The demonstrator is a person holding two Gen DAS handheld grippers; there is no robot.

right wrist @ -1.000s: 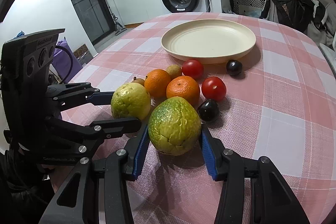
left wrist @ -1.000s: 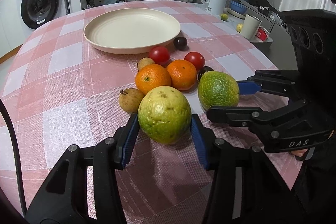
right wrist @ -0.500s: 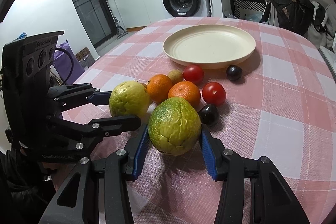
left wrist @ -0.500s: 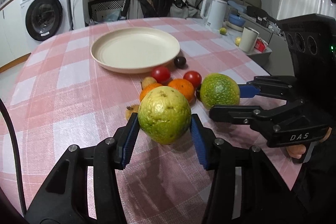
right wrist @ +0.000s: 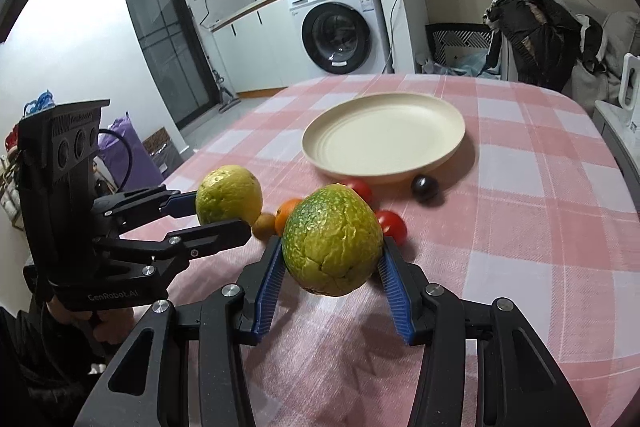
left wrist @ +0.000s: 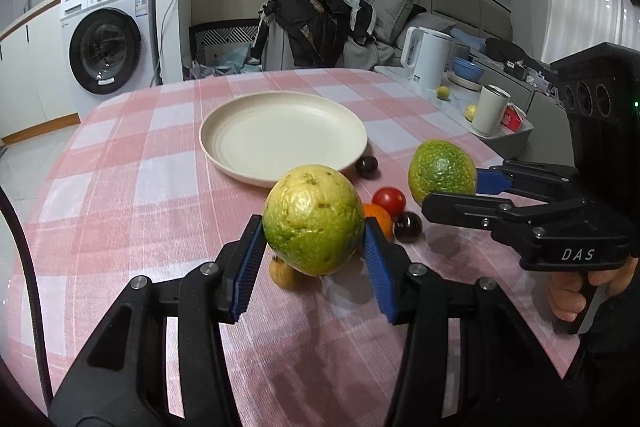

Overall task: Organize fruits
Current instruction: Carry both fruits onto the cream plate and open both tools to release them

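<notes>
My left gripper (left wrist: 314, 223) is shut on a yellow-green guava (left wrist: 314, 219), held above the pink checked table. To its right, my right gripper (right wrist: 332, 247) is shut on a darker green fruit (right wrist: 332, 239), also lifted. Each held fruit shows in the other view: the green fruit (left wrist: 442, 167) and the guava (right wrist: 229, 194). Below them on the cloth lie an orange (left wrist: 378, 219), a red tomato (left wrist: 390, 199), two dark plums (left wrist: 408, 225) (left wrist: 366, 167) and a small brown fruit (left wrist: 282, 273), partly hidden. The cream plate (left wrist: 282, 139) lies empty beyond them.
The round table's edge (left wrist: 60, 167) curves off at left. A side counter at right carries a white kettle (left wrist: 426, 57), a cup (left wrist: 489, 109) and bowls. A washing machine (left wrist: 110, 43) and a chair heaped with clothes (left wrist: 316, 21) stand behind the table.
Both grippers have risen with their fruits and tilted up, so the plate and the room's back sit lower in view. The loose fruits now lie below and behind the held ones.
</notes>
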